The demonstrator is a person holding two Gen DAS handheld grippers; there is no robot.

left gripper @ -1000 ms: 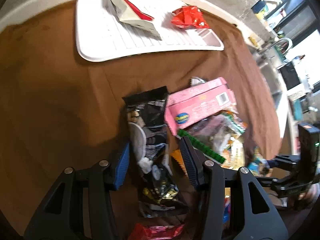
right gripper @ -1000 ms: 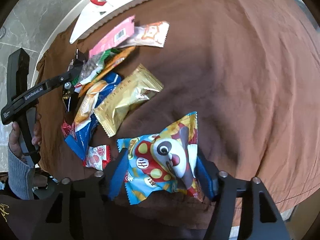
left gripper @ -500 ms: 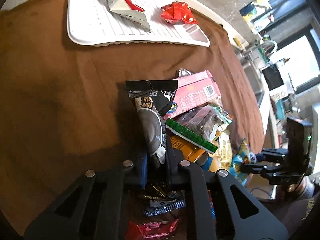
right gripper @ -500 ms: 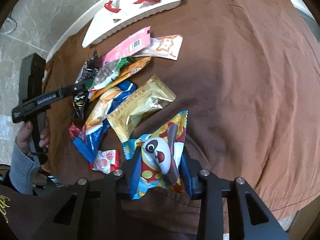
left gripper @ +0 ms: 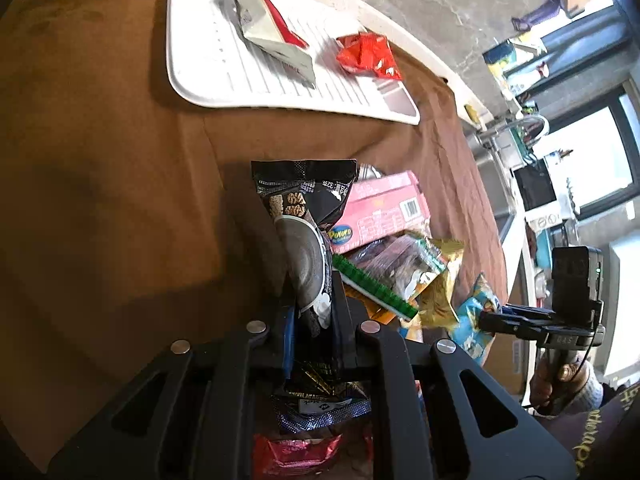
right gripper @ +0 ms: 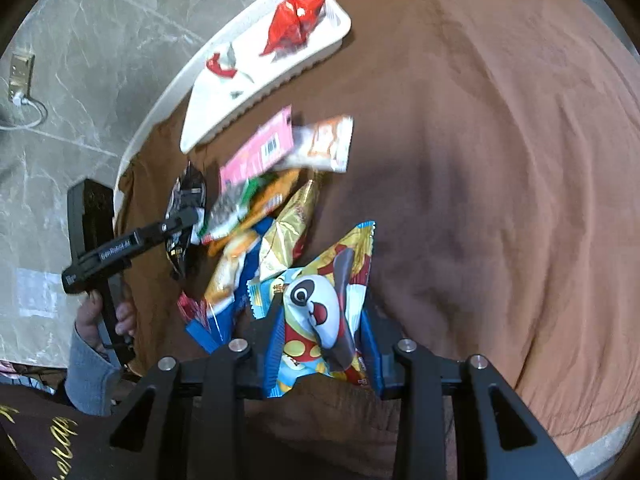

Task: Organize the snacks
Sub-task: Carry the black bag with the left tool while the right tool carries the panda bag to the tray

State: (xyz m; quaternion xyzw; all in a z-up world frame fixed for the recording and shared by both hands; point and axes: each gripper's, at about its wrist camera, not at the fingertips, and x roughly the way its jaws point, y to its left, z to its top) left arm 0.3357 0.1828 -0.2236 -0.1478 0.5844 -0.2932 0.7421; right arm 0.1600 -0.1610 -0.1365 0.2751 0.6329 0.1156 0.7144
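My left gripper (left gripper: 314, 312) is shut on a black snack bag (left gripper: 304, 216) and holds it lifted off the brown cloth. My right gripper (right gripper: 320, 344) is shut on a blue and yellow cartoon snack bag (right gripper: 320, 300), raised above the pile. A white ribbed tray (left gripper: 224, 68) at the far side holds a white and red packet (left gripper: 272, 28) and a red packet (left gripper: 368, 56). The tray also shows in the right wrist view (right gripper: 224, 108). A pile of loose snacks lies between the grippers: a pink box (left gripper: 384, 208), a green-edged bag (left gripper: 396, 264), a gold packet (right gripper: 288, 232).
The brown cloth (left gripper: 100, 160) covers a round table. A white and orange packet (right gripper: 328, 140) lies beside the pink box. A red packet (left gripper: 296, 452) lies under my left gripper. Shelves and a window stand at the right beyond the table.
Both grippers closed on their bags, the left on the black bag and the right on the cartoon bag, then lifted them off the cloth.
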